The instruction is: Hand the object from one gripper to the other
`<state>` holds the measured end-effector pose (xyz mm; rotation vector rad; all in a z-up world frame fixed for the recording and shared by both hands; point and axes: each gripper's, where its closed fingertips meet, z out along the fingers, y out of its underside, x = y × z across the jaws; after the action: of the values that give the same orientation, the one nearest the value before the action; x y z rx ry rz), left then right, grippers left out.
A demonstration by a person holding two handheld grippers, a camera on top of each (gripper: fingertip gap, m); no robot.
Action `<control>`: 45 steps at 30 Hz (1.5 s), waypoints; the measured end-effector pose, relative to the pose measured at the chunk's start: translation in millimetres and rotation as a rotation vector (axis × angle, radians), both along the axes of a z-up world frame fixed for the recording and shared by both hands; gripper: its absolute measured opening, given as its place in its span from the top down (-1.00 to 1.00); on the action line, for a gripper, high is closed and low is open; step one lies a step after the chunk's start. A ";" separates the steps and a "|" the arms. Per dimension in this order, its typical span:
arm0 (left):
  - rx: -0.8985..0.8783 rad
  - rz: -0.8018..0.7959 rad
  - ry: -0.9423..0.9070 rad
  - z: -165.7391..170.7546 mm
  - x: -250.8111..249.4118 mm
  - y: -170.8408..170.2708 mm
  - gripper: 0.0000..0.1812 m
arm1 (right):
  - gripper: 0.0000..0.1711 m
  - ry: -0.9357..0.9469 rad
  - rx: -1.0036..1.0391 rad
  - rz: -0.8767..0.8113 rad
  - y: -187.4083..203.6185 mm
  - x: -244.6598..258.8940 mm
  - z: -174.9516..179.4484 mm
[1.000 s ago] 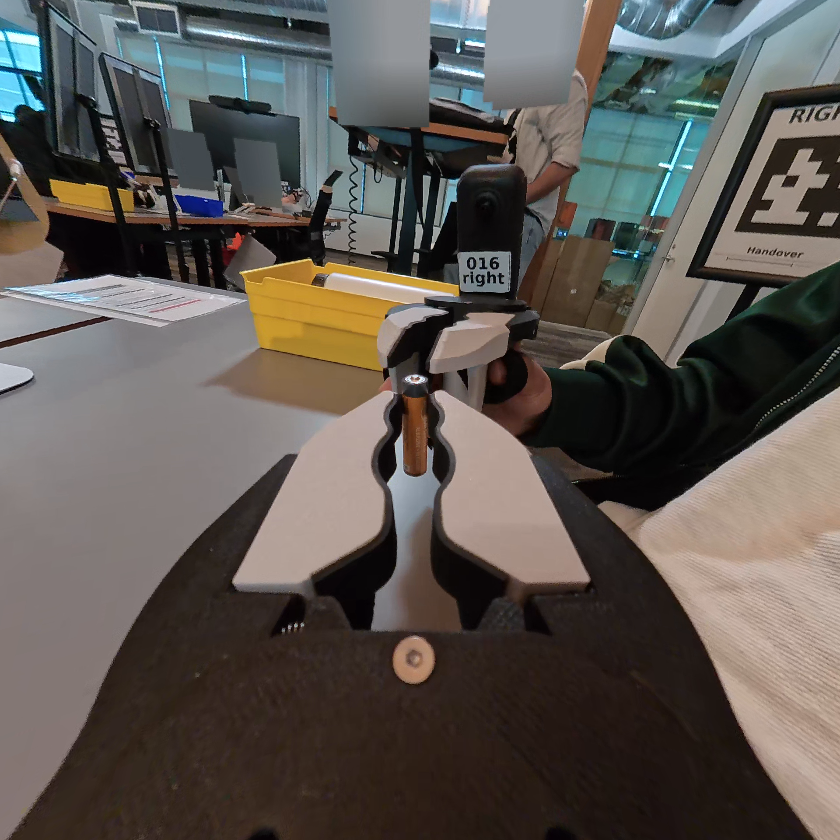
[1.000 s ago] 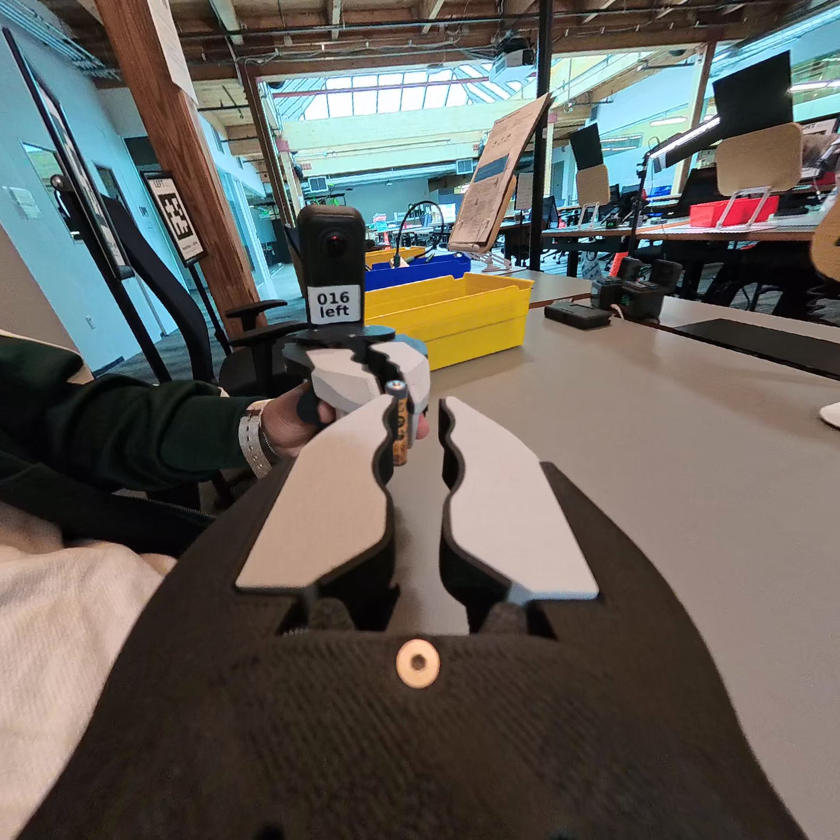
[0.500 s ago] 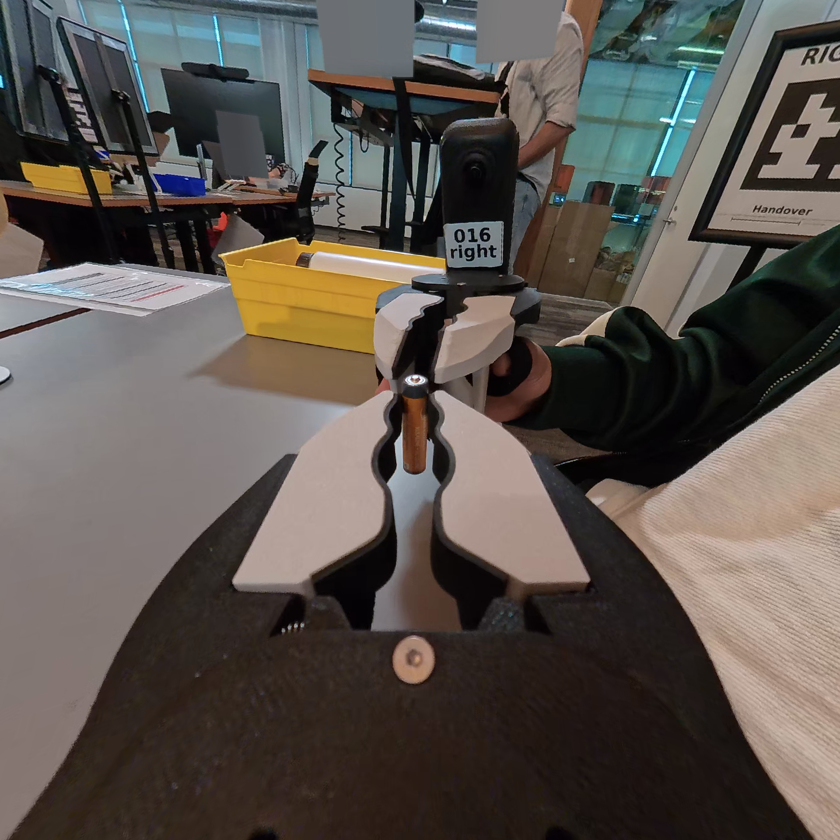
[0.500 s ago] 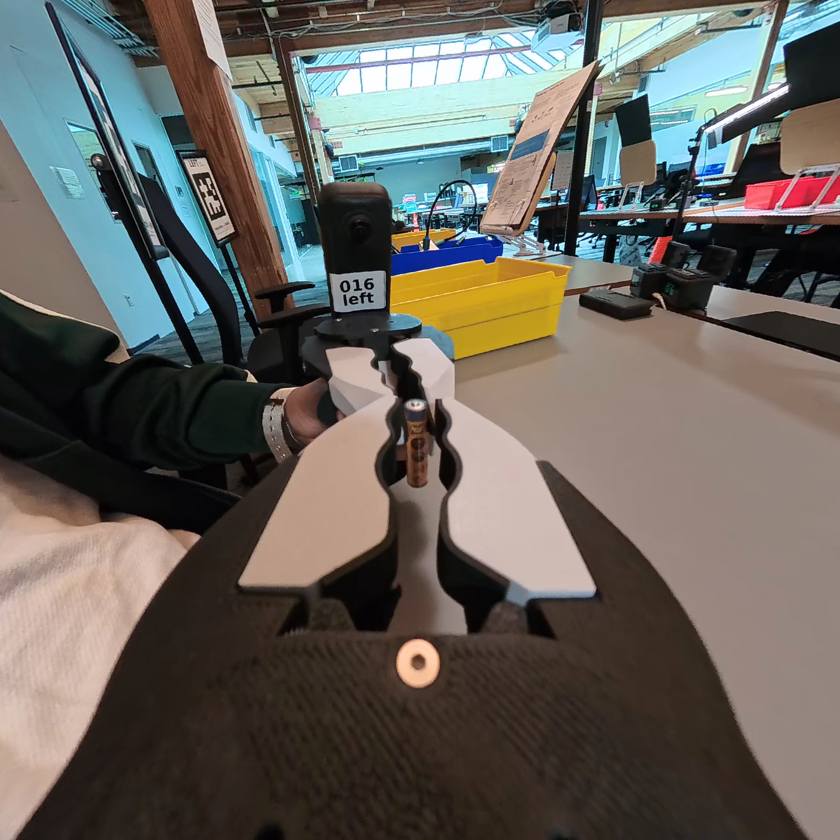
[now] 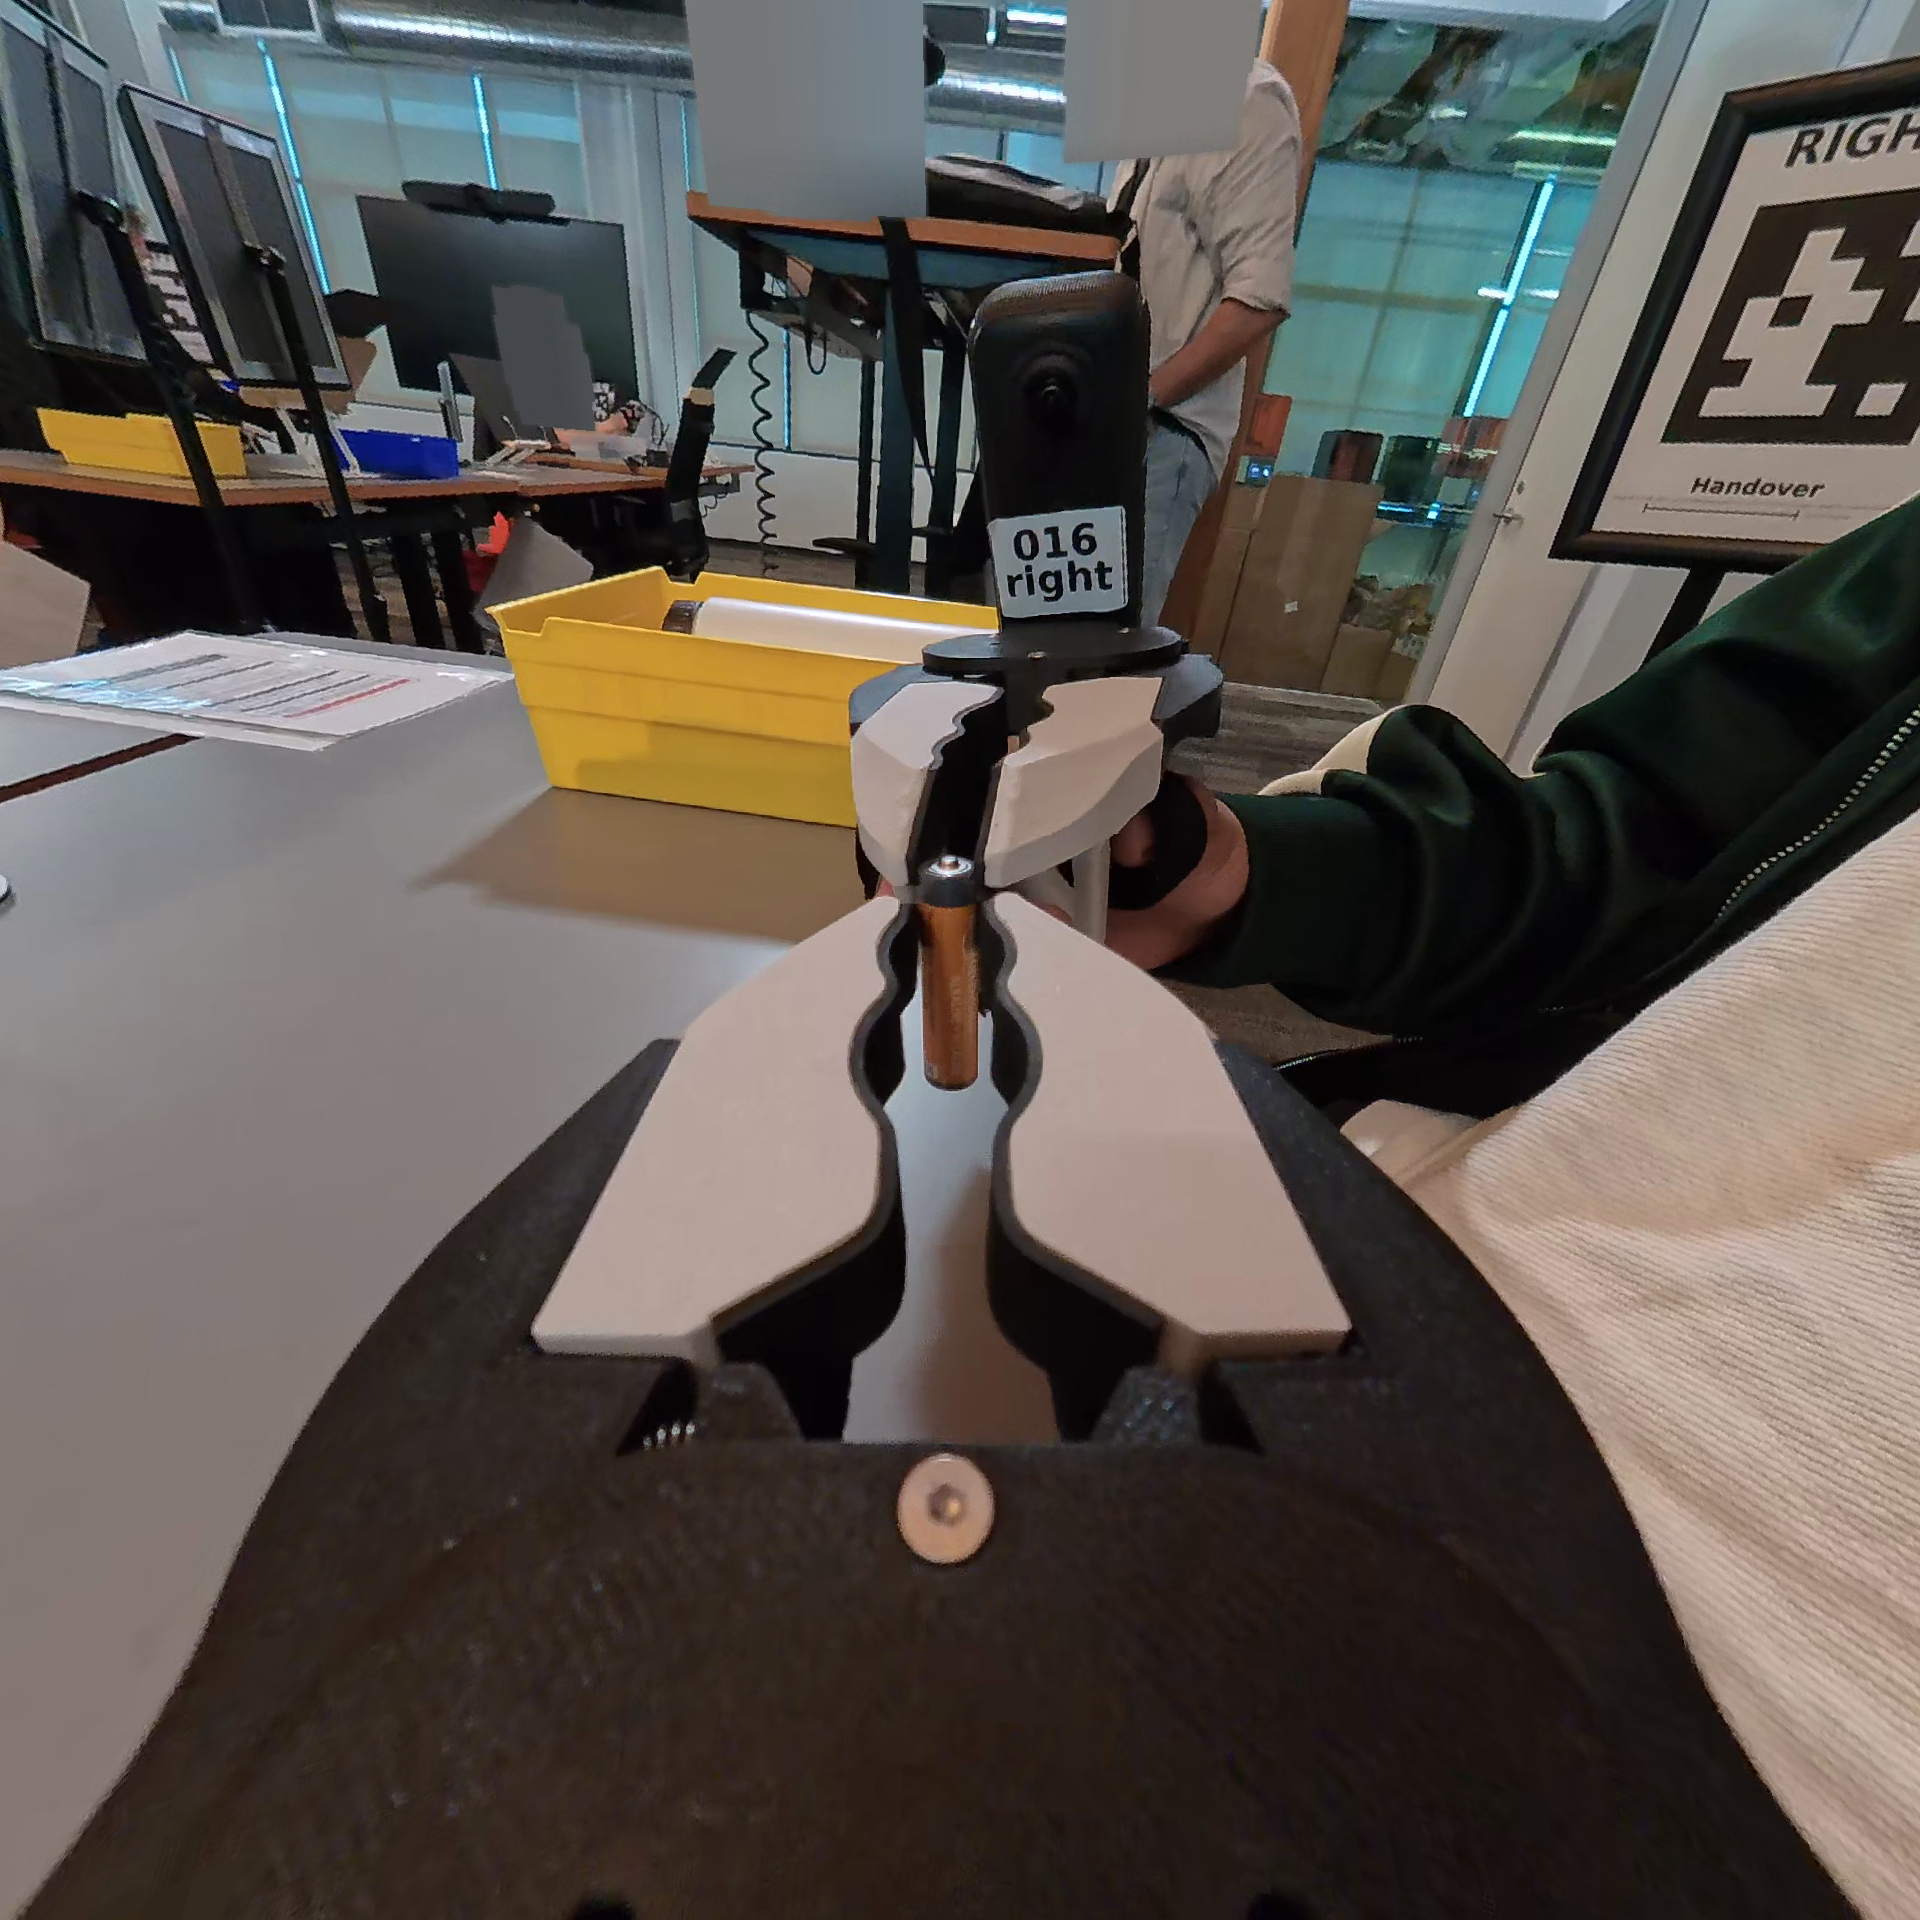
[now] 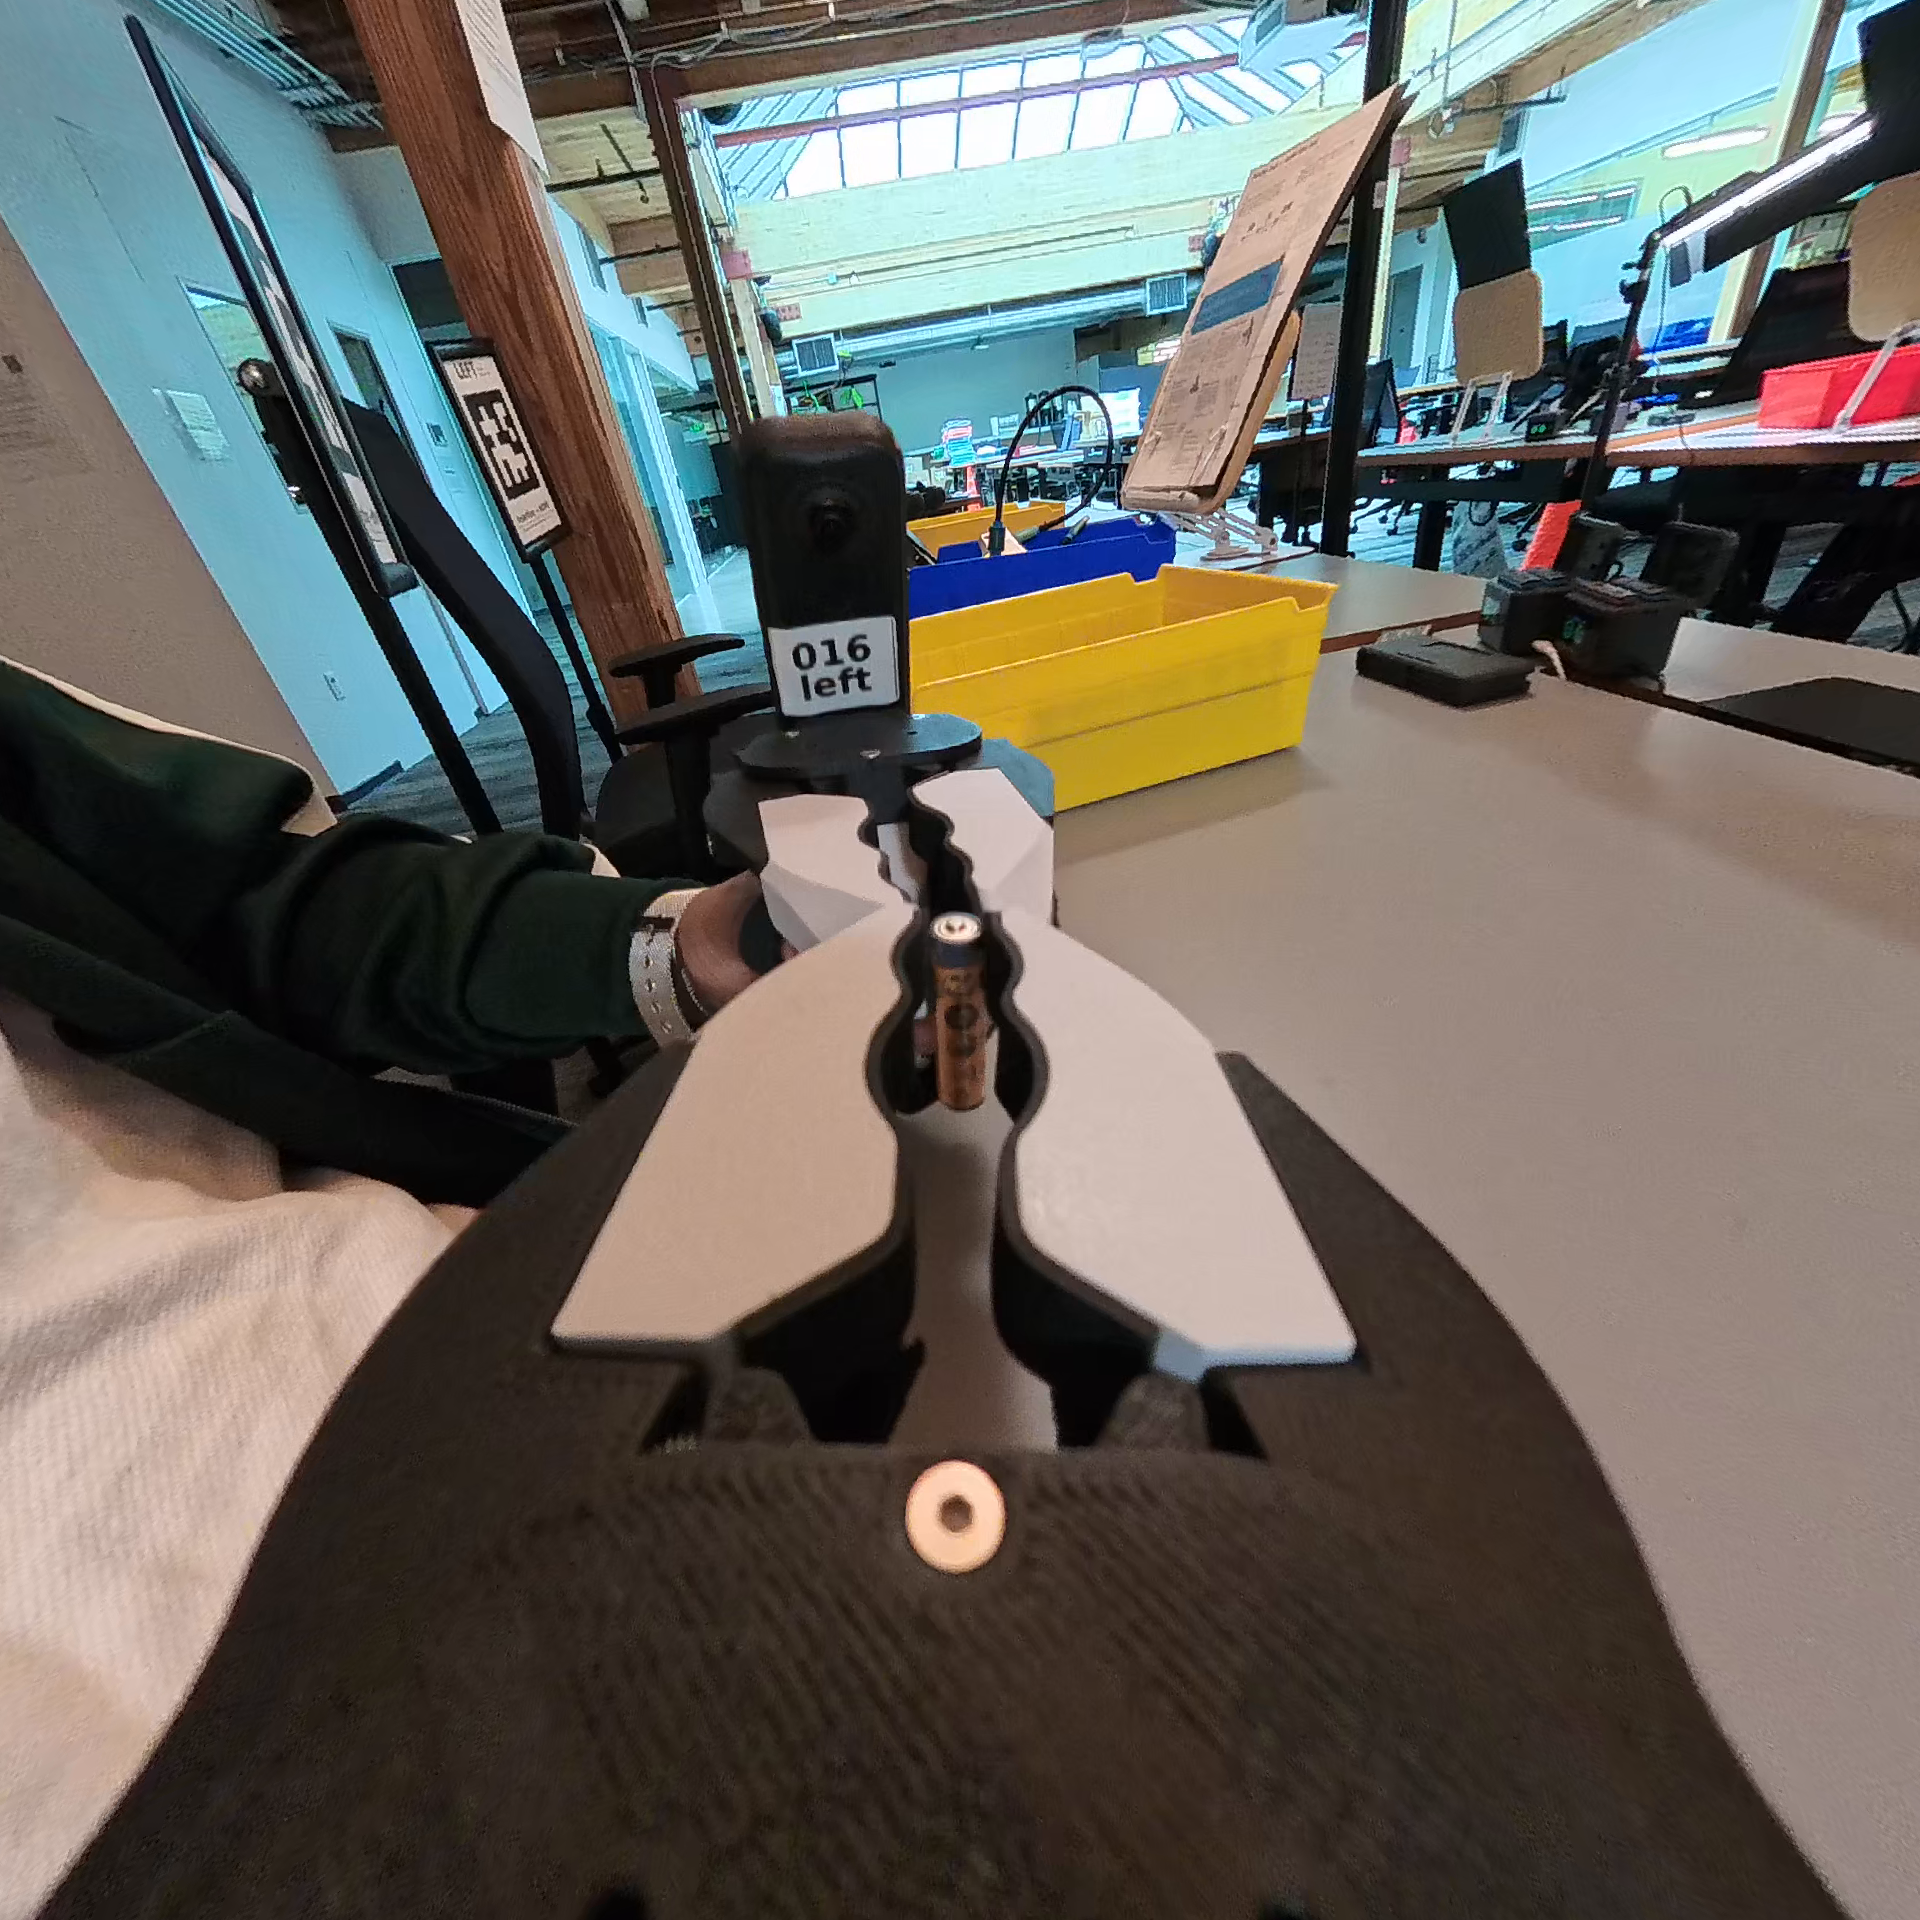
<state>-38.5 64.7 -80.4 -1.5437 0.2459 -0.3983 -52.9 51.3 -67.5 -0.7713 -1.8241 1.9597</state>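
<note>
Standing upright in mid-air, the battery (image 5: 948,992) sits pinched by my left gripper (image 5: 943,971) while my right gripper (image 6: 954,997) brackets it, jaws seemingly closing; next, I judge, right clamps firmly, then left releases.

Open-plan lab — desks (image 6: 1558,831), monitors (image 5: 499,301), bins (image 5: 675,707)

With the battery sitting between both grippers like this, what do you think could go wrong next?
1. The battery is pinched only near the tips of the left gripper, so it could tilt or slip out.
2. The right gripper surrounds the battery, but I cannot tell if it grips firmly; if the left lets go too soon, the battery may drop.
3. Both grippers meet tip to tip above the table, near its edge, so a dropped battery could roll off.
</note>
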 end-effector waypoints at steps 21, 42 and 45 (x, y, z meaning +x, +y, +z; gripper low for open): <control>-0.083 -0.020 0.002 -17.4 6.2 9.2 0.71 | 0.88 0.010 -0.081 -0.002 13.0 3.9 14.4; 0.029 -0.064 -0.117 3.8 4.2 1.4 0.90 | 0.73 0.091 -0.021 -0.056 1.0 -1.6 10.0; 0.023 -0.058 -0.104 2.2 5.2 2.7 0.90 | 0.88 0.089 -0.004 -0.041 -1.9 0.0 8.0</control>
<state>-33.3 67.4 -78.2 -1.4908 0.2141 -0.5184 -52.9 49.3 -59.5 -0.7056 -1.7406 1.9406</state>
